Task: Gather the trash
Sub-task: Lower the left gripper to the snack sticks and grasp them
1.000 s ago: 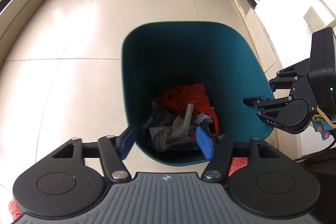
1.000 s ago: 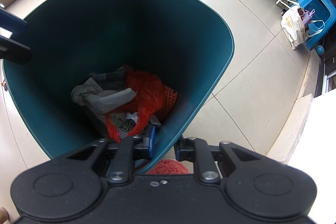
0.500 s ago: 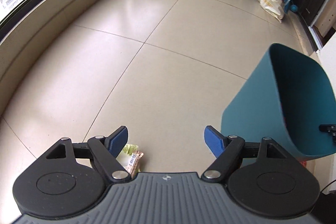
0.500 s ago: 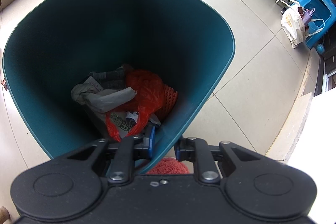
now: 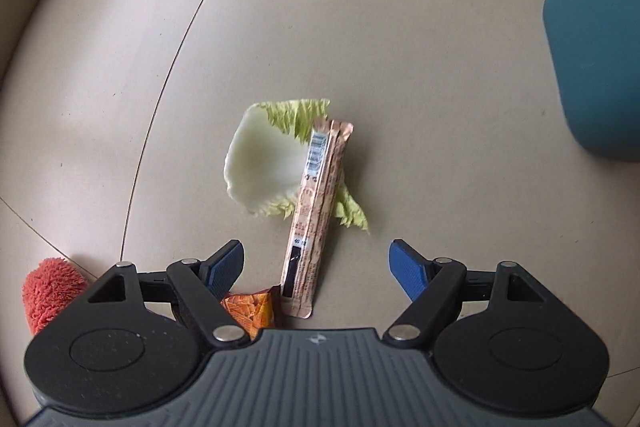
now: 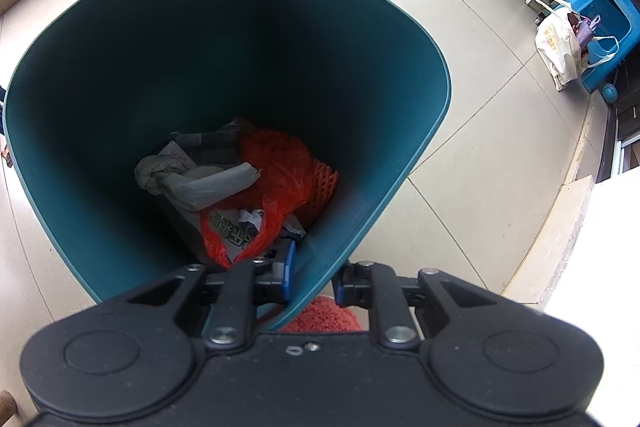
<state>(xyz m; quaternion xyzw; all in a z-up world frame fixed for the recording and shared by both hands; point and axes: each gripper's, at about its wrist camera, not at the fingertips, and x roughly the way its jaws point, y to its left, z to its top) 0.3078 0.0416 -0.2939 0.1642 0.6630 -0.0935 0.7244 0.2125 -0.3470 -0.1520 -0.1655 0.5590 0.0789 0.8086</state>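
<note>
Floor tiles (image 5: 400,27) under my left gripper (image 5: 316,265), jaws just widened and empty, brown snack wrapper (image 5: 316,211) between them over cabbage leaf (image 5: 264,159) at twelve o'clock, my right gripper (image 6: 312,277) clamped on teal bin (image 6: 400,179) rim, trash (image 6: 240,187) inside at eleven o'clock.

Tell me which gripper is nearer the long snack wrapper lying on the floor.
Left. The left gripper hangs open right above the snack wrapper, which lies across a cabbage leaf. The right gripper is clamped on the bin rim, away from it.
</note>
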